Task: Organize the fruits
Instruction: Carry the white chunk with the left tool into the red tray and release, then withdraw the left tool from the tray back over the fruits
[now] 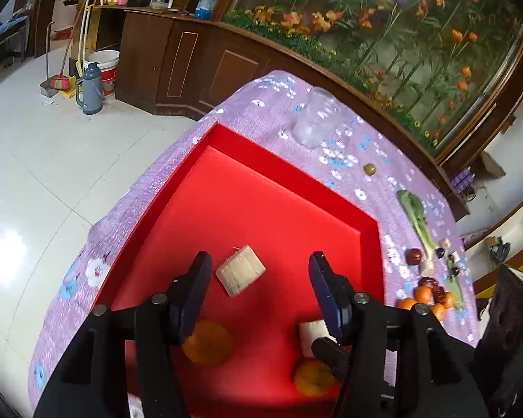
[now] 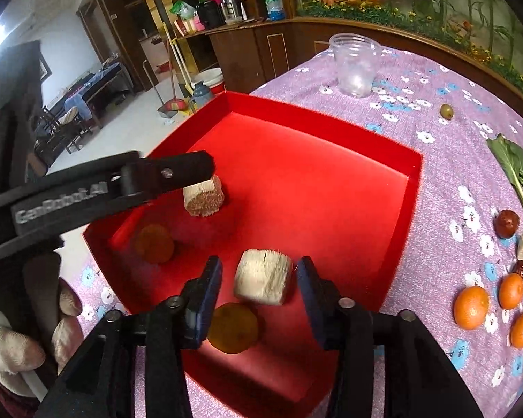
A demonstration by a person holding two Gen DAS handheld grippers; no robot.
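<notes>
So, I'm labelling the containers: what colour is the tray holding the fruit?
Bright red: the tray shows best in the right wrist view.

Both wrist views look steeply down, close over the shared red tray (image 1: 226, 139).

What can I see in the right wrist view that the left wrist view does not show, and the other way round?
Only the right wrist view shows a gloved hand holding the left gripper from the side, and the brown cut end of the pale chunk below that gripper.

Only the left wrist view shows the small dark fruits beyond the leafy green, and the blue thermos in full.

Both show the red tray, two pale chunks and two oranges inside it, the clear cup, the green olive-like fruit and the oranges with red dates on the purple cloth.
</notes>
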